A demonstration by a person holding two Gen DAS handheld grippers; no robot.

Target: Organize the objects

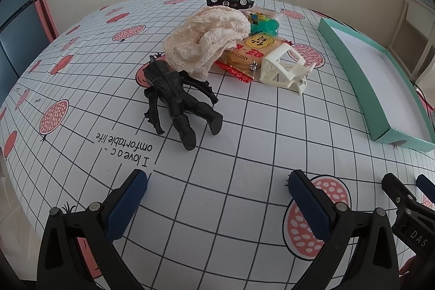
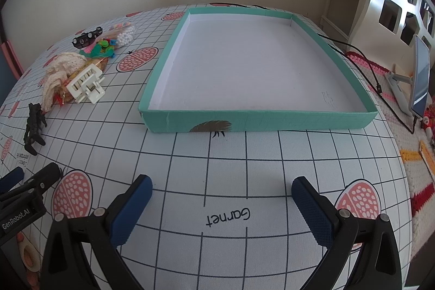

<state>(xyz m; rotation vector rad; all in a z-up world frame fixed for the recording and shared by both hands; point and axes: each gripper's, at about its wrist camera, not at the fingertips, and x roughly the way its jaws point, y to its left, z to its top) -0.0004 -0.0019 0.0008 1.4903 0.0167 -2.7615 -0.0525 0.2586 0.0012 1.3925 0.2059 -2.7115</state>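
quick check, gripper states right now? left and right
Left gripper: open, holding nothing, above the tablecloth.
Right gripper: open, holding nothing, facing the teal tray.

Snack packet (image 1: pixel 242 56) half buried under lace cloth (image 1: pixel 209 37); toy car (image 1: pixel 227 1) partly hidden behind; tray (image 1: pixel 353 64) cropped by frame edge.
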